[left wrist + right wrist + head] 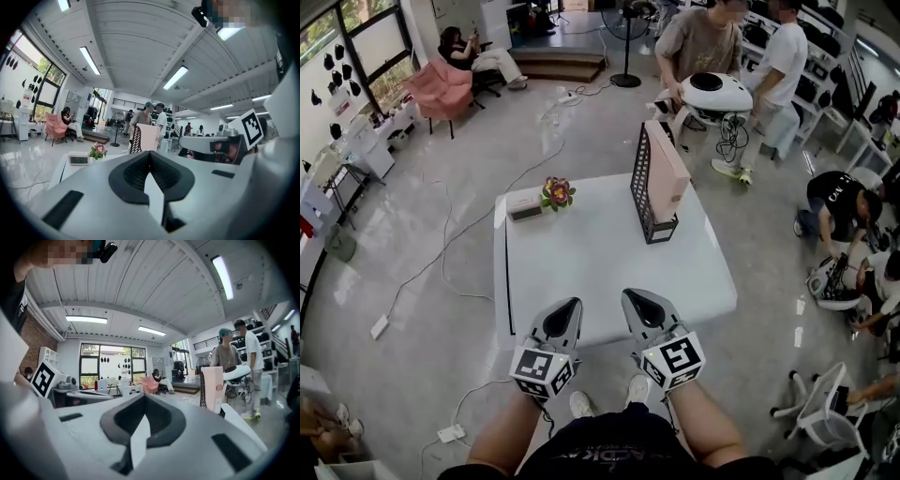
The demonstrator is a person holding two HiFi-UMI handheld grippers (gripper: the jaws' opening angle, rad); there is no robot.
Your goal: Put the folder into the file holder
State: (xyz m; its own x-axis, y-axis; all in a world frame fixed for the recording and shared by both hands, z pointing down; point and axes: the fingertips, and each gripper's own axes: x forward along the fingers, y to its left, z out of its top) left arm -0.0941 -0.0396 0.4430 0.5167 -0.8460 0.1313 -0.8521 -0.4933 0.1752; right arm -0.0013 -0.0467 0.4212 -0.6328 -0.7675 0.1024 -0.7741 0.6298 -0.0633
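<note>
The white table served as the reference for all positions.

**Task items.** The black mesh file holder stood upright on the table's far right part. The pink folder stood on edge inside it, rising above the mesh wall. The left gripper view showed the same pair across the table, the folder beside the mesh wall of the file holder. In the right gripper view the folder appeared at the table's far end, with the mesh of the file holder on its left side.

**Grippers.** The left gripper hung over the table's near edge, left of centre. Its jaws were fully together with nothing between them, as its own view confirmed. The right gripper was in the same condition: jaws pressed closed and empty. It hung over the table's near edge, right of centre, just beside the left one. Both pointed across the table toward its far side and were well apart from the file holder.

**Other items on the table.** A small potted flower stood at the table's far left part. A small clock sat just beside it, nearer the table's left edge.

**Surroundings.** Two people stood beyond the table's far right corner beside a white rounded machine. A pink chair stood well beyond the table's far left corner.
</note>
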